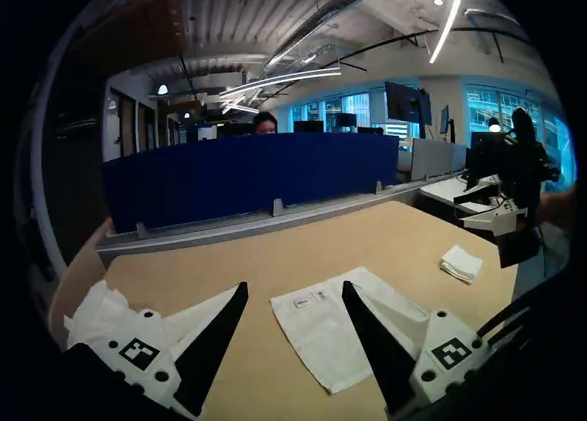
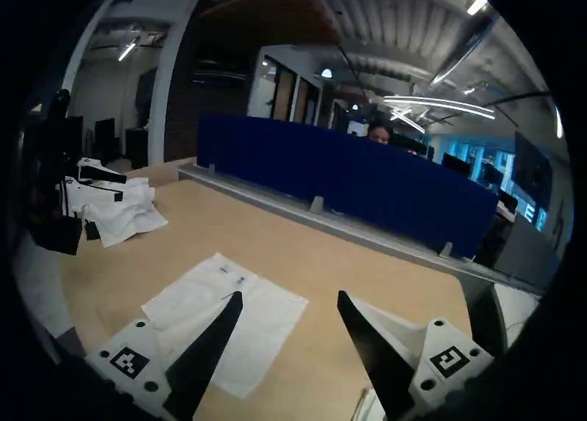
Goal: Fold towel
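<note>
Two grippers: one left gripper (image 1: 293, 285) and one right gripper (image 2: 290, 296), each with two black triangular fingers on white bodies that carry square black-and-white markers.
Towels: one flat white rectangular cloth towel (image 1: 330, 329) spread open; one small folded white towel (image 1: 462, 263); one heap of crumpled white cloths (image 1: 95, 311), its count impossible to tell.
Table: one tan wooden tabletop (image 1: 330, 245), bearing all the cloth.
Flat towel's place: near the front edge of the tabletop, about midway between the heap and the folded towel, with two small labels near one corner.
Left gripper: fingers spread wide with nothing between them. In the left gripper view one finger crosses the heap and the other crosses the flat towel; whether either touches cloth cannot be told.
Right gripper: fingers likewise wide apart and holding nothing. In the right gripper view one finger overlaps the near part of the flat towel, while the other sits over bare tabletop.
Gripper positions: the left gripper view shows the right gripper raised above the folded towel, and the right gripper view shows the left gripper beside the heap.
Backdrop: one long blue fabric partition (image 1: 249, 175) along the tabletop's far edge, one person (image 1: 264, 122) behind it, and several dark monitors (image 1: 407, 102).
</note>
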`<action>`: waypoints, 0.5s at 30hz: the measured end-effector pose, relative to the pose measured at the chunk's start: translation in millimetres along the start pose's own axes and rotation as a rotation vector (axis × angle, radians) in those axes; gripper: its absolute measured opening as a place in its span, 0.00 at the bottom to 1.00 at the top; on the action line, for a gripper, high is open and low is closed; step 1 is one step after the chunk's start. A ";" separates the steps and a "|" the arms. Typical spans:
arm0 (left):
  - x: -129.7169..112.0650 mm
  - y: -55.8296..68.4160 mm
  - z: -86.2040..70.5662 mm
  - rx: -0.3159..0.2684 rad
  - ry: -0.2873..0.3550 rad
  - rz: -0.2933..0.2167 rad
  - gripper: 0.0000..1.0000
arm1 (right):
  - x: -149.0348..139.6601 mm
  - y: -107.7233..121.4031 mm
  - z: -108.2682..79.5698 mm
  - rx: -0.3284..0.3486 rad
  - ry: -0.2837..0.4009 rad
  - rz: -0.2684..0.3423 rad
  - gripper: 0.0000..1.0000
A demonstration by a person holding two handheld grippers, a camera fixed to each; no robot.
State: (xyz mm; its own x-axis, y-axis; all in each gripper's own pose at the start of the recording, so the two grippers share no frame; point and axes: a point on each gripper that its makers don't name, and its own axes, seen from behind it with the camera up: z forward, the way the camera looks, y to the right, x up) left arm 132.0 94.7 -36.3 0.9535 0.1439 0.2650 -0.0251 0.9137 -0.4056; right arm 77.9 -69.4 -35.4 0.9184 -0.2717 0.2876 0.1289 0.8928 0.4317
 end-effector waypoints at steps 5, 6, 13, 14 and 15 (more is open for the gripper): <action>-29.2 5.5 8.7 -0.015 -0.049 0.004 0.95 | -22.8 -8.8 11.2 0.019 -0.028 0.003 1.00; -35.2 6.5 10.2 -0.018 -0.059 0.004 0.95 | -28.6 -10.0 12.9 0.021 -0.037 0.004 1.00; -77.7 14.1 20.4 -0.044 -0.130 0.020 0.95 | -74.5 -19.0 23.4 0.034 -0.119 0.001 1.00; -84.3 15.4 21.7 -0.048 -0.141 0.025 0.95 | -81.4 -20.8 24.9 0.036 -0.130 -0.001 1.00; -90.5 17.0 23.0 -0.053 -0.152 0.029 0.95 | -87.3 -22.6 26.2 0.040 -0.139 -0.003 1.00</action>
State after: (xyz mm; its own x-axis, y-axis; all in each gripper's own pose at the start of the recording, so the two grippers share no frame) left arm 38.4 106.0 -47.1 0.8959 0.2296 0.3804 -0.0321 0.8874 -0.4600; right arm -15.0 -75.3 -47.8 0.8570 -0.3241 0.4007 0.1141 0.8776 0.4657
